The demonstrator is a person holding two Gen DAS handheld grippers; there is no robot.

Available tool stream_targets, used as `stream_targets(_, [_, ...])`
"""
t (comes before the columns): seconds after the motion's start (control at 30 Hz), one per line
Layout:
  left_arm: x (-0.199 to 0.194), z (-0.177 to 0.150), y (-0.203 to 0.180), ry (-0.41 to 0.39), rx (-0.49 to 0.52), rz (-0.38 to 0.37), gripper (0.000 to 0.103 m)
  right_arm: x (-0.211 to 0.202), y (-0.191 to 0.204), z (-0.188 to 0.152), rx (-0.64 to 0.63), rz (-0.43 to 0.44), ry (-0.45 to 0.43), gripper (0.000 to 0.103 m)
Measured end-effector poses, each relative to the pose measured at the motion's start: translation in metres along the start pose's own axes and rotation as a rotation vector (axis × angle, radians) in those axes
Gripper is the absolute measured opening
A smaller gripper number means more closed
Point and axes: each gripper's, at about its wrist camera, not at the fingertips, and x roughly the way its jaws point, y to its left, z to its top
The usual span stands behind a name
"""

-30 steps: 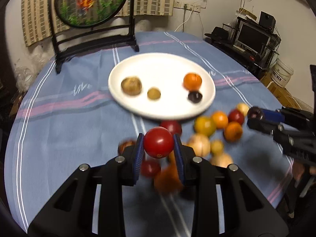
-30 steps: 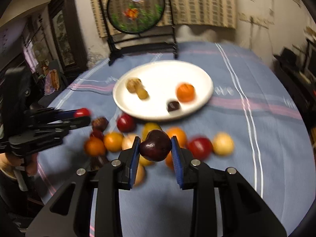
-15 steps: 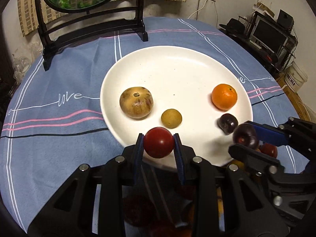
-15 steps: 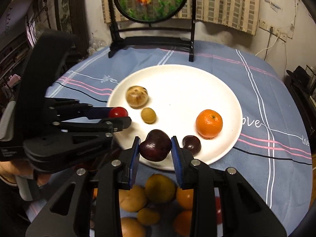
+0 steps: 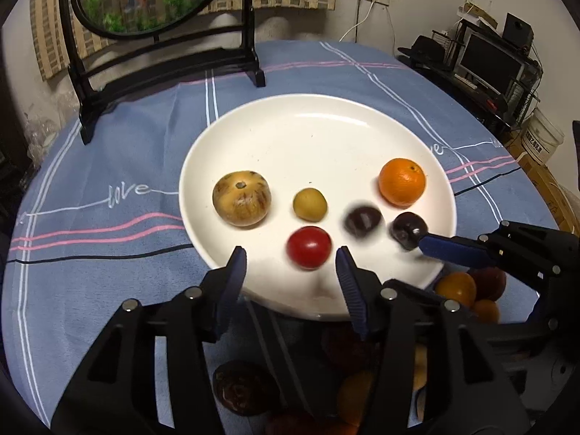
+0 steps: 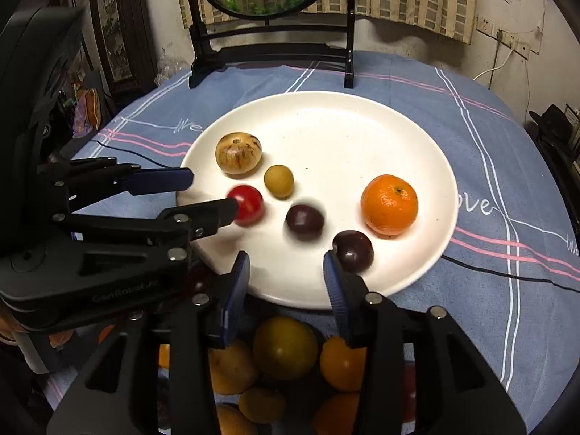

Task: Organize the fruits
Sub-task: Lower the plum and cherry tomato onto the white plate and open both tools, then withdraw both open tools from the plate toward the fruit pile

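Six fruits on plate; heap at its 6 o'clock still waiting. Left tool opening, tomato released. Right tool opening, empty.

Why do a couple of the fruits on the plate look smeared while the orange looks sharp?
Motion blur: in the left wrist view the red fruit and a dark fruit smear, apparently just released; in the right wrist view the same two blur while the orange stays crisp.

Plate ahead of both grippers, on the tablecloth, tomato on the plate just beyond the left gripper, plum beyond the right gripper, loose fruit pile under its fingers, framed stand behind the plate.
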Motion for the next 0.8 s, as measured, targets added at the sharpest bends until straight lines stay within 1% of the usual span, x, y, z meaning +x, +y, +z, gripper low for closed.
stream_targets(0.07, [-0.009,-0.002,-0.002,-0.013,0.006,-0.003,0.054,-0.009,-0.003,-0.003,0.009,0.007,-0.017,0.044])
stream_targets(0.13, [-0.022,-0.006,-0.003,-0.035,0.014,0.014,0.061,-0.023,-0.007,-0.008,0.024,0.014,-0.042,0.044])
stream_targets(0.17, [-0.030,-0.008,-0.002,-0.056,0.010,0.036,0.068,-0.030,-0.010,-0.011,0.033,0.014,-0.055,0.047])
stream_targets(0.2, [-0.037,-0.010,-0.001,-0.078,0.003,0.055,0.072,-0.039,-0.013,-0.017,0.049,0.013,-0.077,0.054])
stream_targets(0.27, [-0.053,-0.015,0.002,-0.120,-0.013,0.069,0.077,-0.051,-0.020,-0.026,0.077,0.018,-0.106,0.061])
stream_targets(0.4, [-0.074,-0.031,0.004,-0.151,-0.036,0.069,0.085,-0.071,-0.032,-0.048,0.125,0.004,-0.126,0.061])
stream_targets(0.53, [-0.088,-0.056,0.003,-0.153,-0.067,0.096,0.087,-0.089,-0.038,-0.069,0.147,-0.021,-0.137,0.061])
stream_targets(0.6, [-0.095,-0.073,0.007,-0.154,-0.099,0.108,0.093,-0.095,-0.041,-0.080,0.164,-0.033,-0.143,0.062])
stream_targets(0.67, [-0.098,-0.089,0.011,-0.142,-0.130,0.107,0.093,-0.099,-0.041,-0.092,0.174,-0.035,-0.139,0.062])
stream_targets(0.8, [-0.096,-0.112,0.015,-0.101,-0.154,0.103,0.093,-0.101,-0.037,-0.111,0.178,-0.045,-0.121,0.062])
